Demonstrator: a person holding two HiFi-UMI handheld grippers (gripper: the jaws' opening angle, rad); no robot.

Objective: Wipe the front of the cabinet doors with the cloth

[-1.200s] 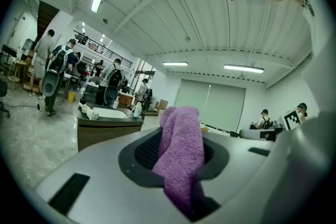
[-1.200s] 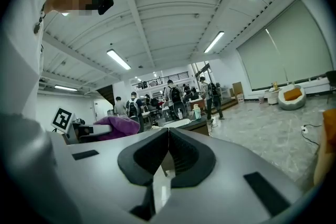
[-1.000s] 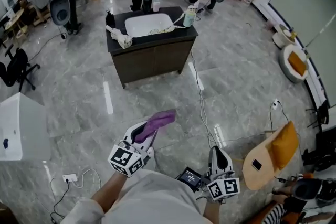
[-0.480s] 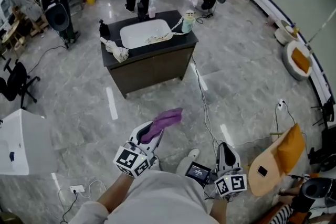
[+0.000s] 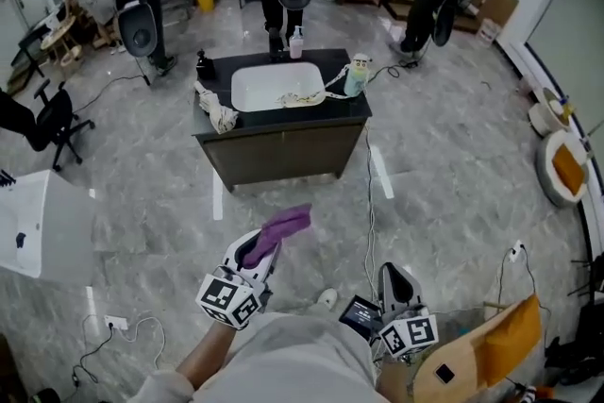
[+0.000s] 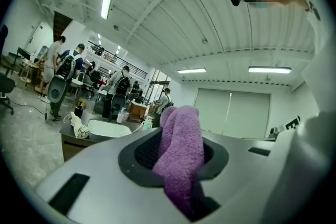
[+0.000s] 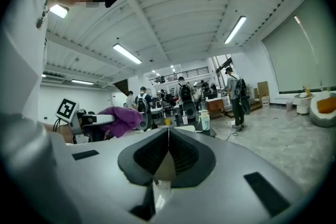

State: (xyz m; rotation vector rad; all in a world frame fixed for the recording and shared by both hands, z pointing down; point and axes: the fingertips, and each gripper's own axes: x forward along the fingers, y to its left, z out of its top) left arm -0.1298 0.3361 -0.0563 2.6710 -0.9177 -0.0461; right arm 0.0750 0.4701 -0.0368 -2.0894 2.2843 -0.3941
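A dark cabinet point(image 5: 283, 151) with two front doors and a white sink point(image 5: 276, 86) on top stands in the middle of the floor. It is small in the left gripper view, where the cabinet point(image 6: 71, 145) shows low at the left. My left gripper point(image 5: 262, 250) is shut on a purple cloth point(image 5: 280, 229), well short of the doors. The purple cloth point(image 6: 181, 157) fills the jaws in its own view. My right gripper point(image 5: 394, 278) is held low near my body, its jaws shut with nothing between them. From that side the purple cloth point(image 7: 121, 117) shows at the left.
On the cabinet top lie a crumpled pale rag point(image 5: 219, 116), a bottle point(image 5: 296, 42) and a light green container point(image 5: 356, 75). A cable point(image 5: 370, 203) runs over the floor from the cabinet toward me. Several people stand behind it. A white box point(image 5: 33, 226) sits at the left.
The view has shifted and the cabinet sits a little lower in frame, so I am slightly nearer to it. Both grippers keep their hold and pose.
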